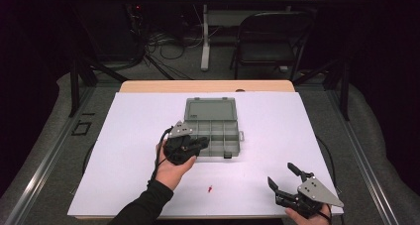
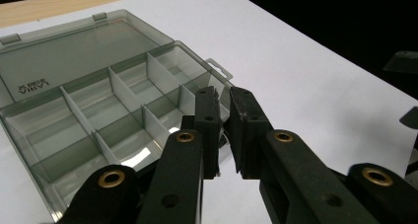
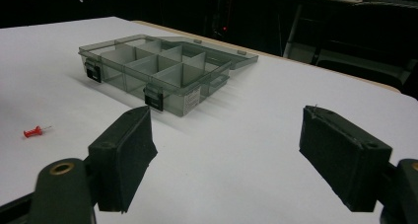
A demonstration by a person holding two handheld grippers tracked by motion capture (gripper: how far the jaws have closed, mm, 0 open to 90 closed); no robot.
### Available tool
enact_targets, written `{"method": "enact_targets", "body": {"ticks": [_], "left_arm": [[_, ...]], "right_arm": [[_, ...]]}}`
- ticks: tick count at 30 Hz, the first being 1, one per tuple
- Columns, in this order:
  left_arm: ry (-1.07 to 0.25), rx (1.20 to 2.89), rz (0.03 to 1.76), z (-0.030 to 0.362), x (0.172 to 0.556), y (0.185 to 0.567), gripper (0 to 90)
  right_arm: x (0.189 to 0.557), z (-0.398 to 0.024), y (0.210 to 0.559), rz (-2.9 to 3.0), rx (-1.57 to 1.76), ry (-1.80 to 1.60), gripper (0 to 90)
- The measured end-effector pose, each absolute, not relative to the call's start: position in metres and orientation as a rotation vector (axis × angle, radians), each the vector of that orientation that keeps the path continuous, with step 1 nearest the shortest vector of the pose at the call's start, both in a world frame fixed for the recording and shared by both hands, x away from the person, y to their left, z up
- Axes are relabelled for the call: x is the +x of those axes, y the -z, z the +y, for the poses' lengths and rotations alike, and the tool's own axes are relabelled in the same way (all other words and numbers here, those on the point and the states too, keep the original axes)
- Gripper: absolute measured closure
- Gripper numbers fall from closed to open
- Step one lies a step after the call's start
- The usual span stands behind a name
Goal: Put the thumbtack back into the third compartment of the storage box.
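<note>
— Nearest the lens, what shows?
— Two black jaws of the right gripper [image 3: 224, 152], spread wide with bare white table [image 3: 236, 135] between them. From the high view, that gripper [image 1: 285, 178] sits at the table's near right corner, in the person's right hand [image 1: 307, 216].

— And the left gripper?
— It hovers at the near left edge of the compartment box [image 1: 212, 131], held in the left hand [image 1: 173, 165]. Its jaws stand almost together — a thin slit remains, and nothing can be made out between the pads [image 2: 207, 120].

— Where is the box?
— Mid-table, open, its clear lid [image 2: 74, 51] laid flat on the far side. White dividers split it into compartments; two dark latches [image 3: 153, 98] face the person.

— Anything else on the table?
— One red pushpin [image 1: 211, 189] — lying alone on the white surface, nearer the person than the box, between the two grippers and apart from both.
</note>
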State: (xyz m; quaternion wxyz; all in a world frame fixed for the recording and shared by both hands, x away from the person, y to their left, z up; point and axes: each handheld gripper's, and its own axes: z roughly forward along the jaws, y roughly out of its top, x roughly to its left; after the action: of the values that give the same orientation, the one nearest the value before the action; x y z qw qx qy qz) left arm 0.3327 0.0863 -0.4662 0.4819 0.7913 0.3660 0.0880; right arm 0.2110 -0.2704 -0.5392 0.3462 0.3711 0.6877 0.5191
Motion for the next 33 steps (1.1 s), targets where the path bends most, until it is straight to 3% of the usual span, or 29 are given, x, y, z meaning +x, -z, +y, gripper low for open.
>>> {"method": "enact_targets", "body": {"ticks": [14,33], "left_arm": [[-0.236,1.975,0.914,0.065,0.366,0.455,83.2],[-0.264,2.038,0.985,0.042,0.401,0.468,83.2]], "right_arm": [[0.211,-0.271,0.539,1.784,0.965,-1.348,20.2],[0.212,-0.272,0.540,1.788,0.964,-1.355,20.2]]}}
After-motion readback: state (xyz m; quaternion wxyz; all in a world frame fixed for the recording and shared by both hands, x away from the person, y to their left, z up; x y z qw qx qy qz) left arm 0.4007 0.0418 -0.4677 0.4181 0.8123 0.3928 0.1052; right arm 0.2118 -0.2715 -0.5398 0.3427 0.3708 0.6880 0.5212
